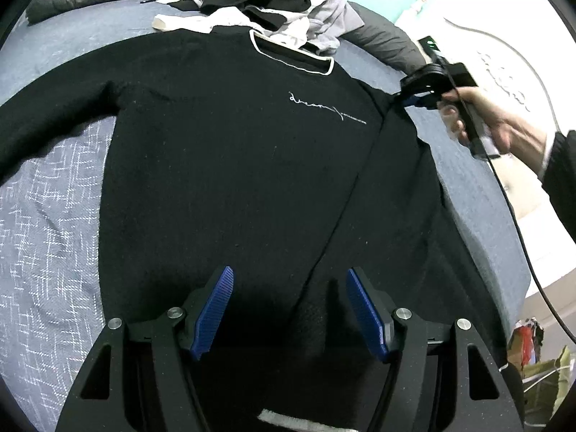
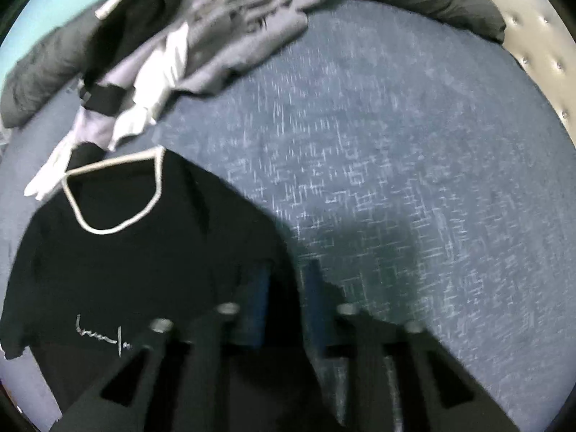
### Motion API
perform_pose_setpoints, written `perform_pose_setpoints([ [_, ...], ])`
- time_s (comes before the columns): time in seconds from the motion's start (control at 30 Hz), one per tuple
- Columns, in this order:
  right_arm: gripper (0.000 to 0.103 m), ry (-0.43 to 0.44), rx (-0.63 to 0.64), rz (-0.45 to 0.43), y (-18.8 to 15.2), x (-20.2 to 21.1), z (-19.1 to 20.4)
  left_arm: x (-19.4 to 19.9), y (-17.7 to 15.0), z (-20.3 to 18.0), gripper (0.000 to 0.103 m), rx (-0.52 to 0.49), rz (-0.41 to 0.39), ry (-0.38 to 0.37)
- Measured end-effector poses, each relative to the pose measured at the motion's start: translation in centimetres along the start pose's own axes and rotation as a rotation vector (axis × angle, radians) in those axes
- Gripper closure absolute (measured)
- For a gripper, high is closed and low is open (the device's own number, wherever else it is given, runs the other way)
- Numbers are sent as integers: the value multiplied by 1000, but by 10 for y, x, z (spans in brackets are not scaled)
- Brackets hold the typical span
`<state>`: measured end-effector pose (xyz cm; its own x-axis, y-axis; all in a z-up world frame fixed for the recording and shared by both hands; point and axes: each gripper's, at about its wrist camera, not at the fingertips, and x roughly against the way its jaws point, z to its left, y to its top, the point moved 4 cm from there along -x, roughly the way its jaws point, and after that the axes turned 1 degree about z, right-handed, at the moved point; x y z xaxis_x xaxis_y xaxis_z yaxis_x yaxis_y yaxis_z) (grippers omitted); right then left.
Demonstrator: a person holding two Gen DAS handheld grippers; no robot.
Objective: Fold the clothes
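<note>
A black sweater (image 1: 230, 151) with a white-trimmed neck and white script lies flat, front up, on the blue bed. Its right sleeve is folded in over the body. My left gripper (image 1: 288, 302) is open and empty above the sweater's lower part. My right gripper (image 1: 414, 100), held by a hand, is at the sweater's right shoulder. In the blurred right wrist view the right gripper (image 2: 286, 288) has a narrow gap between its fingers, with the black shoulder edge (image 2: 223, 237) between them. The sweater's collar (image 2: 111, 194) shows at left.
A heap of black, white and grey clothes (image 1: 280, 3) lies beyond the collar; it also shows in the right wrist view (image 2: 201, 36). A dark grey duvet (image 1: 385, 39) lies along the far edge. The blue bedspread (image 2: 414, 180) stretches right. A cable (image 1: 518, 223) trails from the right gripper.
</note>
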<state>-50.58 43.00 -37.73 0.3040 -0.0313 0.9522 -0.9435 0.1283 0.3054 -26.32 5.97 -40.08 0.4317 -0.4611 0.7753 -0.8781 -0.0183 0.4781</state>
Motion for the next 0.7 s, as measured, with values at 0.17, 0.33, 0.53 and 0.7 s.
perform_pose_setpoints([
  [0.17,98,-112,39,-17,16,-14,7,-2,-1,-1,34,-6,9,-5],
  [0.33,99,-198,70,-45,28,-28,7,-2,-4,0,34,-2,15,-11],
  [0.53,99,-112,72,-122,32,-21,-2,-1,-6,1,34,-1,18,-10],
  [0.7,97,-6,20,-248,32,21,-38,-1,-6,0,34,-3,19,-8],
])
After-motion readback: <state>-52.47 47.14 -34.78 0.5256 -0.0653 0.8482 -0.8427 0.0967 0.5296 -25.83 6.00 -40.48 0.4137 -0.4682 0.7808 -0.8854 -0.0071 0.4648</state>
